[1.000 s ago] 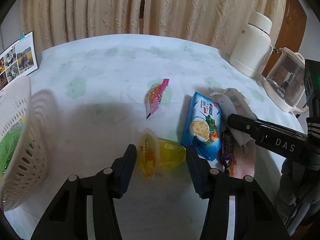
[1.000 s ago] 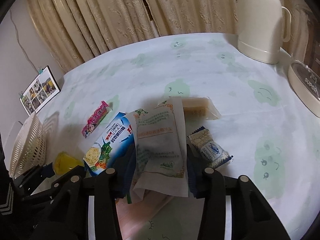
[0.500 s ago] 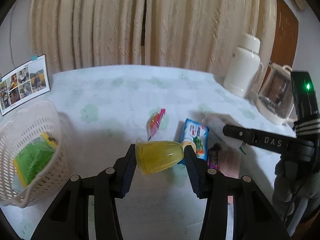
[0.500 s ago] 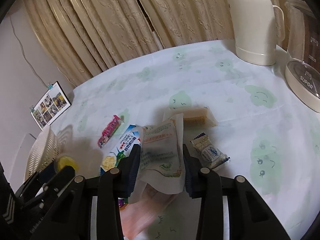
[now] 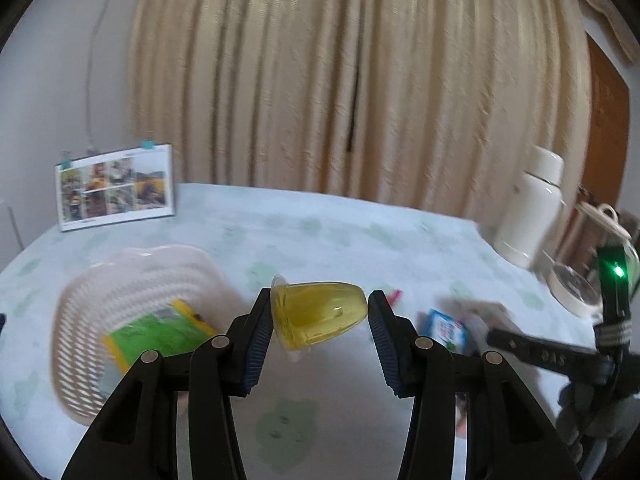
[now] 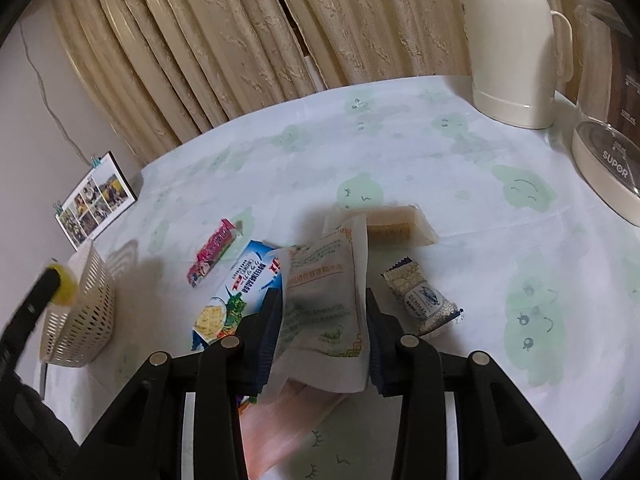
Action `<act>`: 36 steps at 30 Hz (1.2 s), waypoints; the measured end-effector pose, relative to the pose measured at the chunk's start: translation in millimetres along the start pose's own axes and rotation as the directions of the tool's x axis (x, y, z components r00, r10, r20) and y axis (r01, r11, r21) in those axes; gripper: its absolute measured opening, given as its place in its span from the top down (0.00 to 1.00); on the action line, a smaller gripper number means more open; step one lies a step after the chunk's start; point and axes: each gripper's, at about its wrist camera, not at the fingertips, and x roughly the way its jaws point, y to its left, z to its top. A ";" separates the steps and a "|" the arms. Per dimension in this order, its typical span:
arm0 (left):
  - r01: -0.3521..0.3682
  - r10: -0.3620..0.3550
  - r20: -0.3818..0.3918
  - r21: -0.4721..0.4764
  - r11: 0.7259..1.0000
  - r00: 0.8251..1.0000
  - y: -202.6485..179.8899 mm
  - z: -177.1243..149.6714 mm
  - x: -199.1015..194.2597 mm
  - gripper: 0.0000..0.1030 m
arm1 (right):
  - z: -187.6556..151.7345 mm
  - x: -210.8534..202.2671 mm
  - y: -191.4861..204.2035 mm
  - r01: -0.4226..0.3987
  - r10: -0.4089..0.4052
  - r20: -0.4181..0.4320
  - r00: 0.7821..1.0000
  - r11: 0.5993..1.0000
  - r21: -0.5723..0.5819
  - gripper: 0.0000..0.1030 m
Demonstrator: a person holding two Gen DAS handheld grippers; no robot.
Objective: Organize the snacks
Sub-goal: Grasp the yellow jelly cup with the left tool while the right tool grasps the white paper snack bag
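Toward the table's left edge: white basket (image 5: 132, 312) stands there with a green and yellow packet (image 5: 160, 330) inside; in the right wrist view the same basket sits near the left edge.
Left gripper: left gripper (image 5: 318, 320) pinches the yellow jelly cup (image 5: 318, 316) between its pads, cup on its side, lid to the left, held clear above the table (image 5: 340, 232), just right of the basket rim.
Table middle: pink candy packet (image 6: 212, 252) and blue cracker packet (image 6: 236, 292) lie side by side, touching or nearly so; I cannot tell which.
Right gripper: right gripper (image 6: 322, 316) pinches a white printed sachet (image 6: 326, 300), raised above the other snacks.
Right of the sachet: tan wrapped bar (image 6: 400, 228) and a small patterned biscuit packet (image 6: 424, 300) lie loose on the cloth.
Far right corner: cream thermos (image 6: 516, 52) and a glass kettle (image 6: 608, 160) stand there.
Risk: rounded cup is gripped at its ends only; a quick swing could let it slip and land short of the basket. Limp sachet may sag out of the pads.
Change from a second ago: cup lay on the table between spread jaws; it is now lifted and carried left toward the basket. Sachet has risen off the table as well.
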 end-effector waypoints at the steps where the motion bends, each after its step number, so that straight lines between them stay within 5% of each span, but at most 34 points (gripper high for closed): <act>1: -0.012 0.012 0.000 -0.013 1.000 1.000 5.5 0.8 0.5 0.53 | -0.3 0.9 0.1 0.003 -0.003 -0.003 1.000 1.000 -0.001 0.65; 5: -0.067 0.067 0.001 -0.052 0.996 0.998 23.9 1.4 1.1 0.53 | -1.6 5.1 -1.4 0.014 -0.014 -0.013 1.000 1.000 -0.004 0.63; 14: -0.198 0.202 0.025 -0.125 0.972 0.979 62.0 2.1 -2.8 0.53 | -3.7 14.3 4.4 0.011 -0.012 -0.029 1.000 0.999 -0.036 0.34; 18: -0.237 0.241 0.003 -0.170 0.957 0.971 76.9 -0.1 -0.1 0.52 | -5.4 19.0 13.8 0.046 -0.049 -0.037 0.998 0.995 -0.088 0.31; 20: -0.254 0.259 0.004 -0.187 0.949 0.966 80.9 -0.1 -1.4 0.48 | -5.6 20.1 15.5 0.061 -0.065 -0.041 0.997 0.993 -0.106 0.33; 24: -0.280 0.293 0.027 -0.216 0.935 0.956 86.5 -0.8 -6.8 0.33 | -4.2 20.5 13.6 0.103 -0.108 -0.036 0.994 0.987 -0.120 0.59; 36: -0.310 0.330 0.044 -0.253 0.917 0.943 97.4 -2.0 -13.9 0.32 | -2.0 4.2 7.9 0.049 -0.049 0.005 0.999 0.997 -0.059 0.69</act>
